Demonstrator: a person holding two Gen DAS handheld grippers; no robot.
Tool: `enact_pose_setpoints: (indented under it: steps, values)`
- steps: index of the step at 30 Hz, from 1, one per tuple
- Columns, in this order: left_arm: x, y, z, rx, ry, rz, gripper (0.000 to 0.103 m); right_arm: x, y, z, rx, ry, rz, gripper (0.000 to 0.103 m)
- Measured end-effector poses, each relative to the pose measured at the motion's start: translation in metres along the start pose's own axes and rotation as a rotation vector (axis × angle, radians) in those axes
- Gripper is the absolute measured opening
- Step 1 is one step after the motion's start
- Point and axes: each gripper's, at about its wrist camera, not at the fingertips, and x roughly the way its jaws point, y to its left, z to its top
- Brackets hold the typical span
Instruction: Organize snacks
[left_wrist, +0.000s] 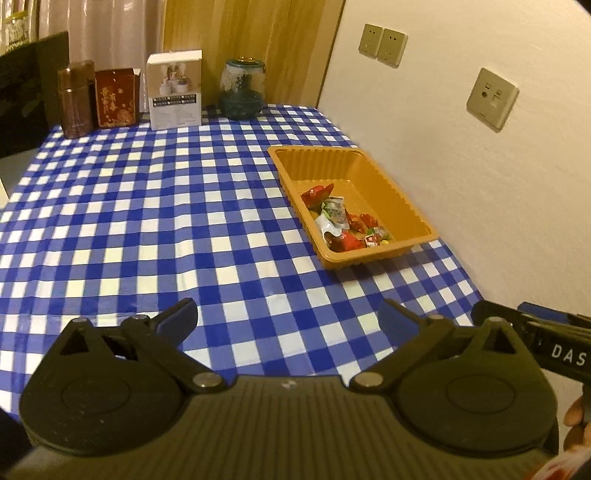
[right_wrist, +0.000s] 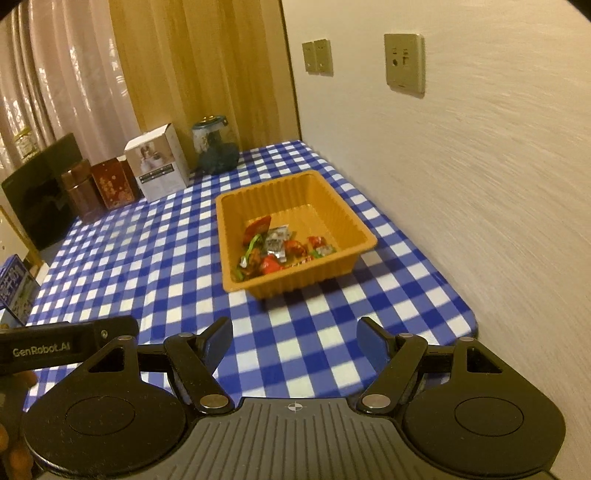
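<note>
An orange plastic tray (left_wrist: 402, 206) stands on the blue-and-white checked tablecloth near the wall; it also shows in the right wrist view (right_wrist: 354, 225). Several wrapped snacks (left_wrist: 340, 221) lie in its near end, red, green and silver ones (right_wrist: 275, 247). My left gripper (left_wrist: 288, 317) is open and empty above the cloth, short of the tray. My right gripper (right_wrist: 295, 339) is open and empty, in front of the tray. The right gripper's body shows at the right edge of the left wrist view (left_wrist: 546, 339).
At the table's far end stand a brown canister (left_wrist: 75, 99), a dark red box (left_wrist: 116, 98), a white box (left_wrist: 175, 90) and a glass jar (left_wrist: 242, 88). The wall with outlets (left_wrist: 491, 98) runs along the right side. A blue box (right_wrist: 14, 288) sits at the left.
</note>
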Motion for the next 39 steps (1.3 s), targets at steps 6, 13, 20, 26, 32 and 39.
enact_pose_setpoints:
  steps: [6,13,20,26,32,39]
  values:
    - [-0.020,-0.001,-0.013,0.020,-0.001,0.007,0.103,-0.019,0.006,-0.010,0.004,0.014,0.011,0.074]
    - [-0.034,-0.004,-0.025,0.054,-0.015,0.007,0.103,-0.025,0.012,-0.017,-0.011,0.028,0.013,0.074]
    - [-0.035,-0.002,-0.025,0.062,-0.031,0.026,0.103,-0.024,0.016,-0.018,-0.048,0.025,0.007,0.074]
    - [-0.034,0.001,-0.025,0.056,-0.026,0.022,0.103,-0.020,0.016,-0.019,-0.047,0.033,0.014,0.074]
    - [-0.032,0.002,-0.026,0.053,-0.021,0.020,0.103,-0.019,0.016,-0.019,-0.046,0.032,0.014,0.074]
    - [-0.032,0.000,-0.026,0.053,-0.023,0.020,0.103,-0.019,0.016,-0.020,-0.046,0.030,0.010,0.074]
